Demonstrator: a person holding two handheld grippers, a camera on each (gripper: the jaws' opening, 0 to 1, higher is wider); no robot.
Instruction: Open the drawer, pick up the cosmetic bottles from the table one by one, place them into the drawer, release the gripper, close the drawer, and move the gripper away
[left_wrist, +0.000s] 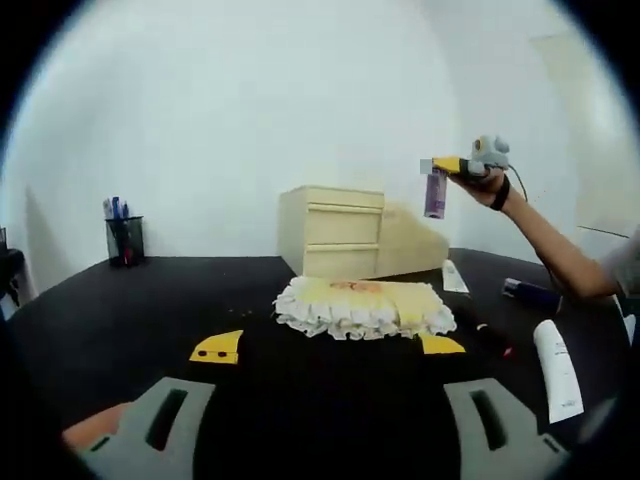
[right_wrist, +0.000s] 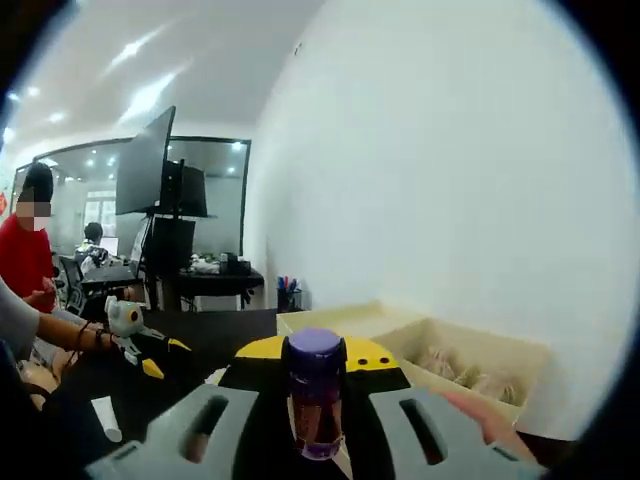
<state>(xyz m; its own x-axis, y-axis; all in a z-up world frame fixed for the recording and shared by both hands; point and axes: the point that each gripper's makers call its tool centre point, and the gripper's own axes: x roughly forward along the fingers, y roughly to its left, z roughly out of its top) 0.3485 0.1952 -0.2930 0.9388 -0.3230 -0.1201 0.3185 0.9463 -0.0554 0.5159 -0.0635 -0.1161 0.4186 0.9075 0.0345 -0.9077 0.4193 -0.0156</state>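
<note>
In the left gripper view, the left gripper is cut off at 6 o'clock, and only the tops of its jaws show. The white tube at 4 o'clock has print too small to read. The pen cup at 9 o'clock holds items too small to name. In the right gripper view, the bottle hides the gap between the jaws, and the drawer contents at 4 o'clock are blurred.
</note>
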